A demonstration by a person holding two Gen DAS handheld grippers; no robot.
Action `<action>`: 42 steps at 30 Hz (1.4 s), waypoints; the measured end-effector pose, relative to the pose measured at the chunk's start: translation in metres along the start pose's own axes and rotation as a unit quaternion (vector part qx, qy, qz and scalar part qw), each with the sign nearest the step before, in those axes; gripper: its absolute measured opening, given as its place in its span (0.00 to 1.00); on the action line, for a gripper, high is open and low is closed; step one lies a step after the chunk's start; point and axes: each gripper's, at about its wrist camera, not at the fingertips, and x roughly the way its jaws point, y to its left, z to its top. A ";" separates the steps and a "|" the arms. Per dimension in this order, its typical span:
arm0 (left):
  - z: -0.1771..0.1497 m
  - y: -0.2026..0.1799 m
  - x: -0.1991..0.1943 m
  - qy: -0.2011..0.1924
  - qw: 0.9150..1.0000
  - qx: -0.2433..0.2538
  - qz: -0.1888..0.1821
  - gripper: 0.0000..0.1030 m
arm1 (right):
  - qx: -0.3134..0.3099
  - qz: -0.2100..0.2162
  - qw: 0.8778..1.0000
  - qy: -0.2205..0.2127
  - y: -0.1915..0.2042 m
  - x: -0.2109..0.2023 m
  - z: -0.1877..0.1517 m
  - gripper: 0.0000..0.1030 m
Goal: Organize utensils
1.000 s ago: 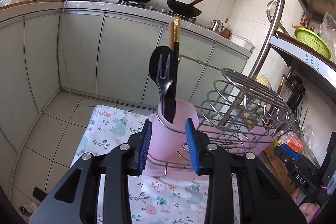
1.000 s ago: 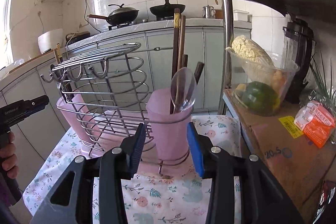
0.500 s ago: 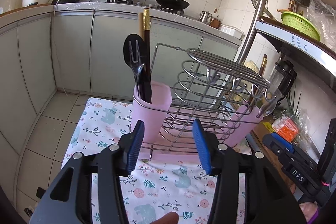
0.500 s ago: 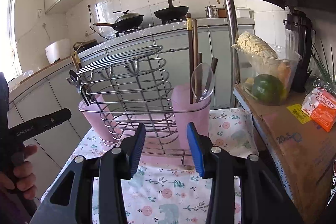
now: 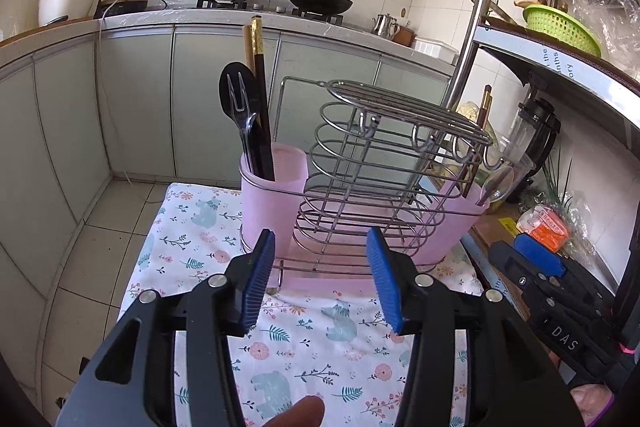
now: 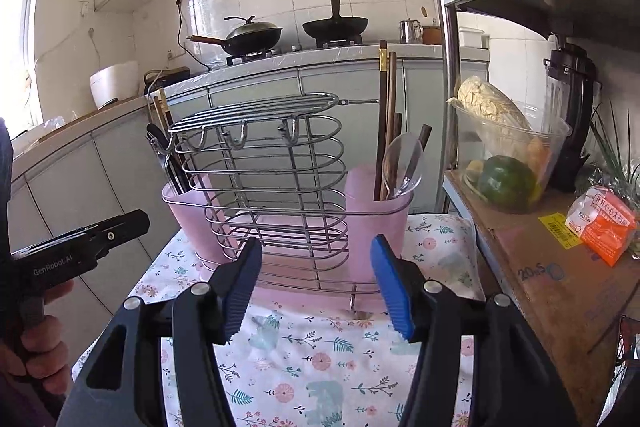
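Two blue-padded grippers, left (image 5: 321,279) and right (image 6: 316,287), gape wide and empty at lower centre. Mid-frame, a wire utensil rack (image 5: 384,179) with pink plastic cups (image 6: 378,219) holds chopsticks (image 6: 385,115), a clear spoon (image 6: 402,163) and a black spoon (image 5: 236,87) on the floral cloth (image 6: 312,359).

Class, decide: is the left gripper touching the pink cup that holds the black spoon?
Apart. In the left wrist view the left gripper stands open, and floral cloth shows between its fingertips and the pink cup.

Left tool (image 5: 320,277) gapes before wire rack (image 5: 384,179); right tool (image 5: 536,263) seemingly empty.
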 end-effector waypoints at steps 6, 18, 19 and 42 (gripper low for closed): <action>-0.002 -0.002 -0.001 0.004 1.000 0.001 0.007 0.47 | -0.006 -0.006 1.000 -0.002 0.006 -0.003 -0.002 0.55; -0.008 -0.002 0.002 0.016 1.000 0.004 0.006 0.47 | 0.001 -0.008 1.000 0.006 0.008 0.003 -0.008 0.55; -0.009 -0.003 0.003 0.018 1.000 0.004 0.007 0.47 | 0.003 -0.009 1.000 0.006 0.007 0.004 -0.008 0.55; -0.014 -0.007 0.008 0.029 1.000 0.005 0.004 0.47 | 0.020 -0.018 1.000 0.002 0.002 0.003 -0.010 0.55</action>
